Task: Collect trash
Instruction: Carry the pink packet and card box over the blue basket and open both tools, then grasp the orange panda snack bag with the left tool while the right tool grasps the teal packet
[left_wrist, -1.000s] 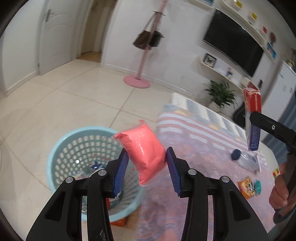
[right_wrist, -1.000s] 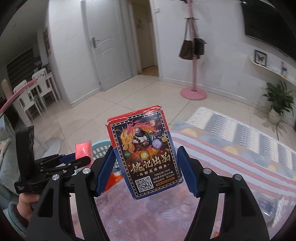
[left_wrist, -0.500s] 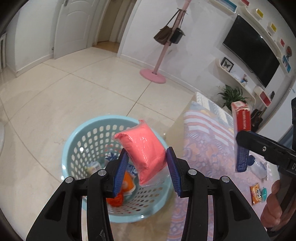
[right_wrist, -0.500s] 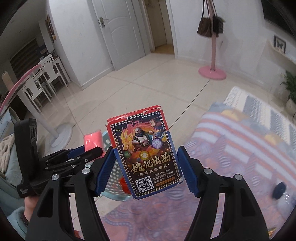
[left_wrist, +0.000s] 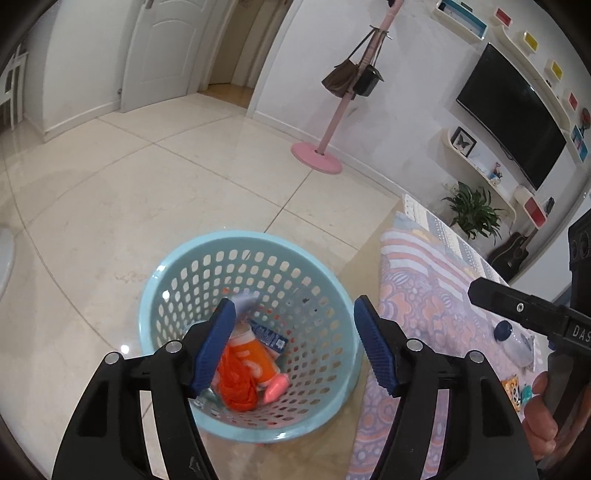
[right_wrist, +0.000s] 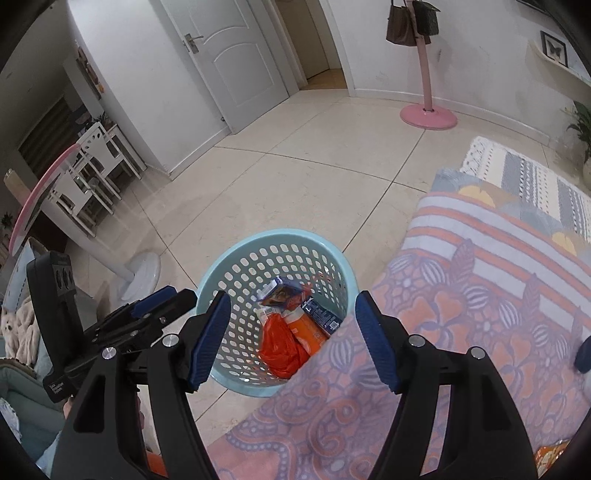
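I hold both grippers over the pale blue basket (left_wrist: 255, 258), pointing down into it, because that is where the trash goes. My left gripper (left_wrist: 293, 345) has just been opening: its fingers (left_wrist: 216, 345) stand wide apart with nothing between them, and the pink packet (left_wrist: 275, 389) lies at the bottom of the basket, beside the orange bag (left_wrist: 236, 387). My right gripper (right_wrist: 293, 341) is equally spread and empty; the card box (right_wrist: 284, 295) it carried shows in the basket, tilted on top of the other wrappers, next to a blue-edged packet (right_wrist: 323, 317).

The basket stands on the tiled floor (left_wrist: 147, 192), right against the edge of the table (right_wrist: 480, 314) with its patterned cloth, so anything taken from the table needs only a short carry before it can be let go. I release from above the rim rather than reaching in, which keeps the fingers clear of the perforated wall.

More trash is left on the table: a clear bottle with a dark blue cap (left_wrist: 515, 338) lying on its side, and a small orange snack wrapper (left_wrist: 513, 391) near my right hand (left_wrist: 543, 417). I judge that these two drops are done and that the next pieces call for swinging back over the table.
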